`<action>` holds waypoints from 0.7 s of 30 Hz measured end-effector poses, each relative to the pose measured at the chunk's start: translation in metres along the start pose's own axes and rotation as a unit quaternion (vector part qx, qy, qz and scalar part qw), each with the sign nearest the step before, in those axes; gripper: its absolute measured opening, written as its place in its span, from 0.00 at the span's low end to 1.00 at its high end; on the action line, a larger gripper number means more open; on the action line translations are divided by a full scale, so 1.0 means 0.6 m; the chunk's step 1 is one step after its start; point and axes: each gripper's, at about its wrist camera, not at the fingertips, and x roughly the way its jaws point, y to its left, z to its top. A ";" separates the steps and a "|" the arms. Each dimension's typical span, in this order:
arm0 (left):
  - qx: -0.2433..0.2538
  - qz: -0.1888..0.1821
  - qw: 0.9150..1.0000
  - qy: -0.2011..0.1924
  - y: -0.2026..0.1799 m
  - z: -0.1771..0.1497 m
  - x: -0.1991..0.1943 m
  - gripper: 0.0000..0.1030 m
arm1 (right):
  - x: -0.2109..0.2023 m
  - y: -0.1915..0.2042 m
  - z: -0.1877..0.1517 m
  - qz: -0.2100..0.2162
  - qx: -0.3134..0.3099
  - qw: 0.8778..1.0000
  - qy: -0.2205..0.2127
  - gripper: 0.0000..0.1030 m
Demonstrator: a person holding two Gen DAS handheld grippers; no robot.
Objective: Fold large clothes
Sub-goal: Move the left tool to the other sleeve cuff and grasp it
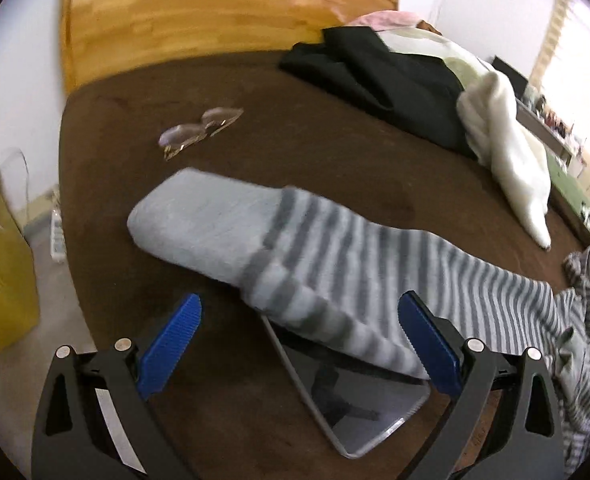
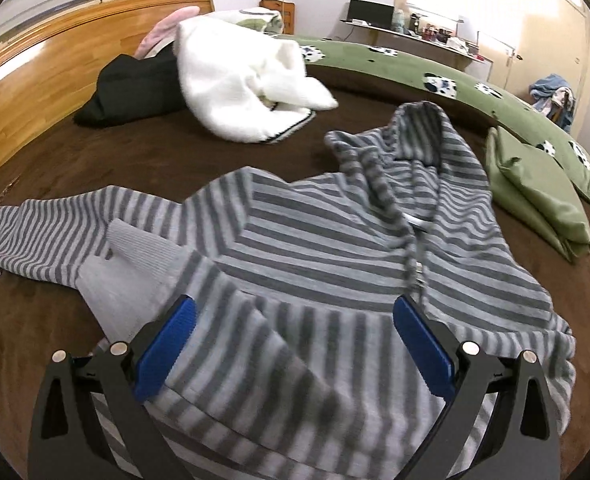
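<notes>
The grey-and-white striped fleece hoodie (image 2: 315,240) lies spread on the brown bedspread (image 1: 295,140), 1 sleeve (image 1: 295,248) draped across a flat tablet (image 1: 355,400). Left gripper (image 1: 301,344) and right gripper (image 2: 295,344) both gape wide, holding nothing.

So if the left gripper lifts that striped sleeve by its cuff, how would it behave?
Probably floppy: the striped sleeve drapes over the tablet edge. Likely light, soft knit; the plain cuff looks thick. It would likely drag the creased hoodie body along. The open left gripper holds nothing.
</notes>
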 end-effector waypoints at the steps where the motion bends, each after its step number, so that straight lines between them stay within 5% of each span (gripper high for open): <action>1: -0.011 -0.005 1.000 0.000 0.010 -0.001 0.008 0.93 | 0.004 0.007 0.001 0.002 -0.003 1.000 0.001 0.94; 7: -0.043 -0.015 0.999 0.010 0.045 0.007 0.049 0.78 | 0.025 0.042 0.000 0.001 -0.038 0.999 0.006 0.94; 9: -0.047 -0.022 0.999 0.005 0.047 0.015 0.055 0.64 | 0.029 0.052 -0.002 0.004 -0.045 0.999 0.006 0.94; 10: -0.050 -0.025 0.998 0.005 0.049 0.019 0.061 0.46 | 0.030 0.055 -0.002 0.006 -0.046 0.999 0.006 0.94; 11: -0.054 -0.029 0.998 0.006 0.052 0.021 0.066 0.41 | 0.032 0.058 -0.001 0.009 -0.047 0.999 0.005 0.94; 21: -0.016 -0.029 0.998 -0.051 0.039 0.020 0.029 0.18 | 0.069 0.112 0.030 0.045 -0.053 0.997 0.014 0.94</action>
